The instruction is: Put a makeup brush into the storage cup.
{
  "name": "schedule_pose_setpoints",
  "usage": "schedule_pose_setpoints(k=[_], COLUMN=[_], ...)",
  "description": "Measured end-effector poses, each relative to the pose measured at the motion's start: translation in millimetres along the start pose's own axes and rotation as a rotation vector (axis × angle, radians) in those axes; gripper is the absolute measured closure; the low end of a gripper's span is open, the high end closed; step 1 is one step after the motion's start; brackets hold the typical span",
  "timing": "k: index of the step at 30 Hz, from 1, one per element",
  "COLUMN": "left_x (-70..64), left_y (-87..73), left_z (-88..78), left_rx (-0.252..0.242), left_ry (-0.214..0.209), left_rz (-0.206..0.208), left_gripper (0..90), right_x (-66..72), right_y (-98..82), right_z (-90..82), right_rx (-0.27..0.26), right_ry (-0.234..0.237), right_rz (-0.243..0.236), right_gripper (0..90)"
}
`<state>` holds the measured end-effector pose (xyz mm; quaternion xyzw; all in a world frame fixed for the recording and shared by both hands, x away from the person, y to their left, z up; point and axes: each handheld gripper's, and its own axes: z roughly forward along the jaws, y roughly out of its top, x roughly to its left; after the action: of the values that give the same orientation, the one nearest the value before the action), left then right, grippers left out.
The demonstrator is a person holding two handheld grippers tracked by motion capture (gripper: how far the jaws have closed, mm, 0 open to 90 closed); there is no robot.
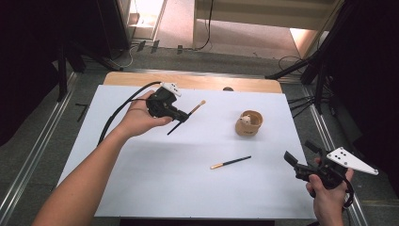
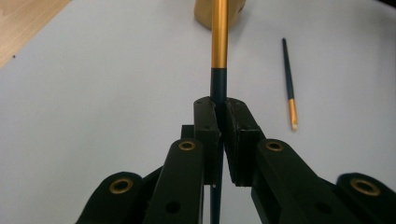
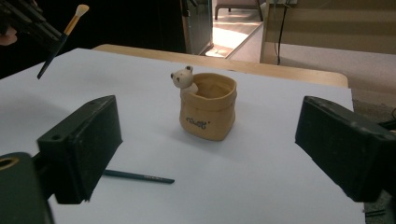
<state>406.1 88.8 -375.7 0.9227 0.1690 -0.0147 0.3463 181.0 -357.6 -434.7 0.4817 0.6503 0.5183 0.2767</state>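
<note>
My left gripper [image 1: 181, 115] is held above the white sheet at the left, shut on a makeup brush [image 1: 195, 109]. The brush has a dark handle and a gold ferrule, and its bristle end points toward the cup. In the left gripper view the jaws [image 2: 218, 109] pinch the dark handle of the brush [image 2: 219, 42]. A second brush [image 1: 230, 162] lies flat on the sheet near the middle. A tan pouch-shaped cup [image 1: 249, 123] with a small bear on its rim stands upright to the right. My right gripper [image 1: 301, 151] hovers at the near right, open and empty, facing the cup [image 3: 208, 107].
A white sheet [image 1: 155, 183] covers most of the wooden table [image 1: 188, 81]. Dark stand legs [image 1: 306, 66] and cables lie on the floor beyond the far edge. The lying brush [image 3: 137, 177] is between the right gripper and the cup.
</note>
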Motion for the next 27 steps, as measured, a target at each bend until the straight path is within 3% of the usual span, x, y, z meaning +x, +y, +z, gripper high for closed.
schedule_pose_setpoints(k=[10, 18, 27], left_x=[-9.6, -16.1, -24.2], left_y=[2.5, 3.8, 6.1], left_z=[-12.8, -16.1, -17.6], left_rx=[-0.161, -0.231, -0.302], left_ry=[-0.036, -0.028, -0.042], left_rz=[-0.024, -0.016, -0.016], left_gripper=[85.1, 85.1, 85.1], right_x=[9.5, 20.6, 38.2], right_y=[21.7, 40.7, 48.2], right_z=[10.6, 21.7, 37.3], right_rx=[0.003, 0.001, 0.007], right_ry=[0.029, 0.045, 0.024], right_rz=[-0.013, -0.014, -0.01], right_gripper=[14.9, 17.8, 24.5])
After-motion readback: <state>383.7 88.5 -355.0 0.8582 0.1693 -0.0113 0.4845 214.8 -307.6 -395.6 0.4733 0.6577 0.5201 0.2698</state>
